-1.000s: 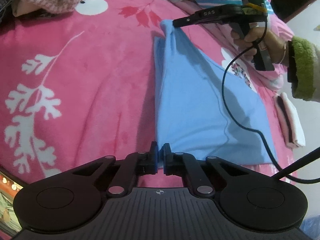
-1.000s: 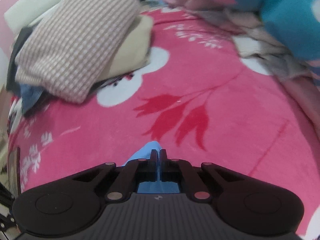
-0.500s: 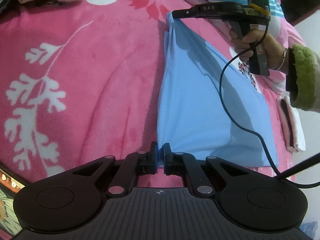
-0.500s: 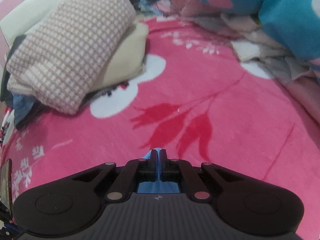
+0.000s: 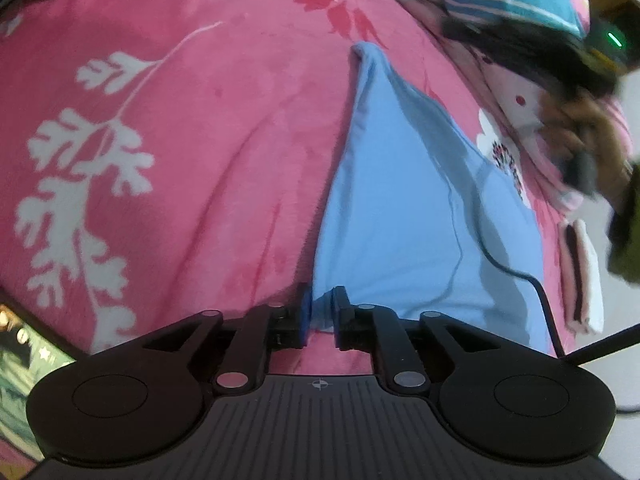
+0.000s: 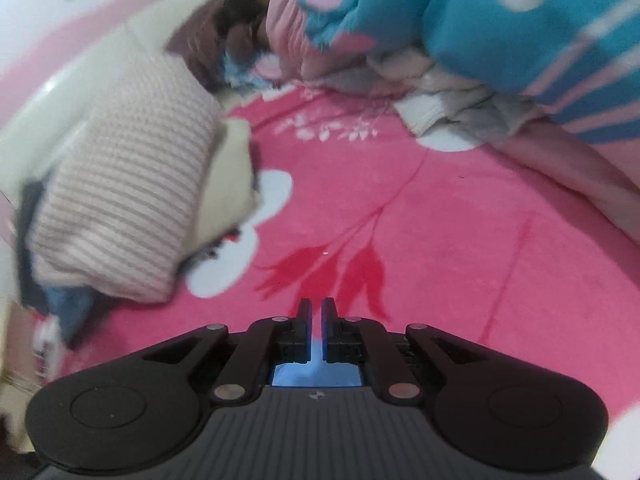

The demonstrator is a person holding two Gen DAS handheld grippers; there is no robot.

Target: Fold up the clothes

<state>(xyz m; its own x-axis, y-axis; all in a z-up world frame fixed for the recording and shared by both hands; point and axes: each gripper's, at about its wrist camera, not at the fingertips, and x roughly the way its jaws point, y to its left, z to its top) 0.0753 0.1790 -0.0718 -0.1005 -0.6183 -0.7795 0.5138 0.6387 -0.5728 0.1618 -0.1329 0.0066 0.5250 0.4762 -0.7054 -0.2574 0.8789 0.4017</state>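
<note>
Down at the near corner of the light blue garment (image 5: pixel 404 200), the left gripper (image 5: pixel 320 314) points steeply toward the bed, its jaws opening with a fold of cloth loose between them. Farther off, the right gripper (image 6: pixel 316 320) is blurred, lifted clear of the garment, jaws a slit apart on nothing. Around lie the pink floral blanket (image 5: pixel 180 140), a checked folded pile (image 6: pixel 120 208) and a blue quilt (image 6: pixel 480 20).

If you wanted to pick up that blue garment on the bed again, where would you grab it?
Probably at a corner. The blue garment lies flat on the pink blanket, so its middle offers nothing to pinch. Its far corner is bunched into a raised peak; coming down from above there looks easiest. The near corner lies between the left gripper's opening jaws, reachable from the near edge.
</note>
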